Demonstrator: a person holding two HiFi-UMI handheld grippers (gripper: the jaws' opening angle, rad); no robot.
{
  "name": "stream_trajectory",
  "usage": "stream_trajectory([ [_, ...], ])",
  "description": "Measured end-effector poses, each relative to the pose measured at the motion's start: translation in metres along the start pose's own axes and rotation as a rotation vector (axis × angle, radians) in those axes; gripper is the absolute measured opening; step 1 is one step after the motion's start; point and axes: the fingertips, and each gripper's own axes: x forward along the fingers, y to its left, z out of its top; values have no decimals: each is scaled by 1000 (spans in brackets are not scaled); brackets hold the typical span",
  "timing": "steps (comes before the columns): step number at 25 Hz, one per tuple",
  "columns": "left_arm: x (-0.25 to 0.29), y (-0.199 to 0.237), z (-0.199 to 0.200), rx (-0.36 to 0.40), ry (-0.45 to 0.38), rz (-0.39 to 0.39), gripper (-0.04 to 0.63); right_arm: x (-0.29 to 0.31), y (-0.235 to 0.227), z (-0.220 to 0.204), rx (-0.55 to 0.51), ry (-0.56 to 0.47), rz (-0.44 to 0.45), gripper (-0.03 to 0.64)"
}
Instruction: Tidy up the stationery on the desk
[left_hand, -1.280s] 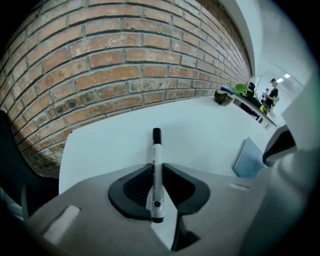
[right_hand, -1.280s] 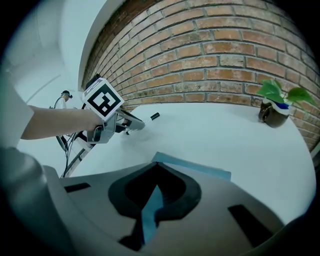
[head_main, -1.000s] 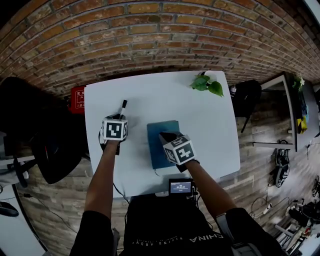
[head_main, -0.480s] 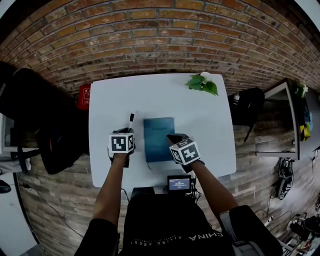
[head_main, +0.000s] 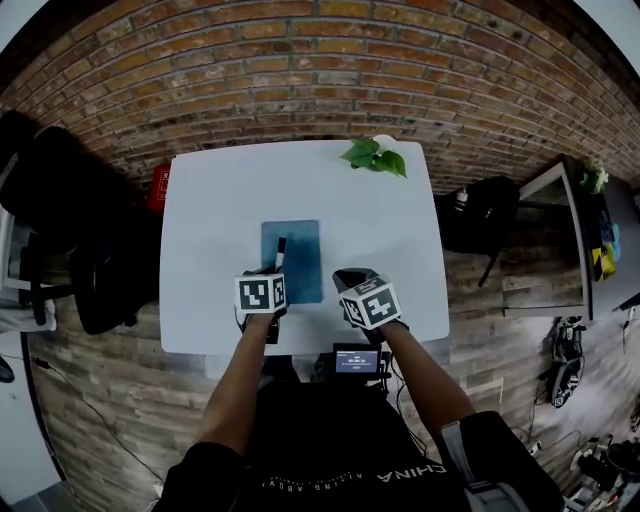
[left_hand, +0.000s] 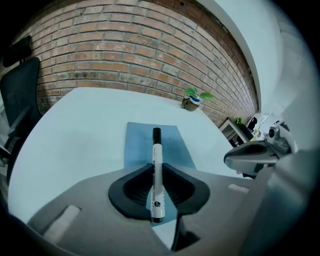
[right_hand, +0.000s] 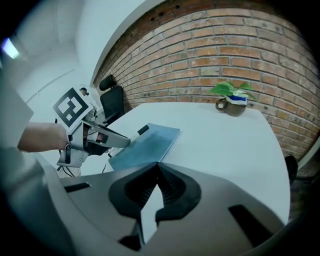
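Now, left tool (left_hand: 157, 166) clamped on a white marker (left_hand: 156, 150), black cap forward over the blue notebook (head_main: 298, 245), perhaps clear of it, notebook flat on the bench (head_main: 210, 220), right tool (right_hand: 157, 168) closed tight, empty, nearby.

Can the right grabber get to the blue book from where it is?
Probably yes. The right gripper, shut and empty, is just right of the blue book, with only bare table between them. The left gripper holds a marker over the book's near left part, so its right edge looks free.
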Motion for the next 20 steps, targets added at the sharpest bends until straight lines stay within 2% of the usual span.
stream_trajectory([
  [10, 37, -89, -11, -86, 5, -43, 74, -34, -35, -32, 22, 15, -16, 9],
  [20, 63, -106, -8, -205, -12, 15, 74, -41, -60, -38, 29, 32, -10, 9],
])
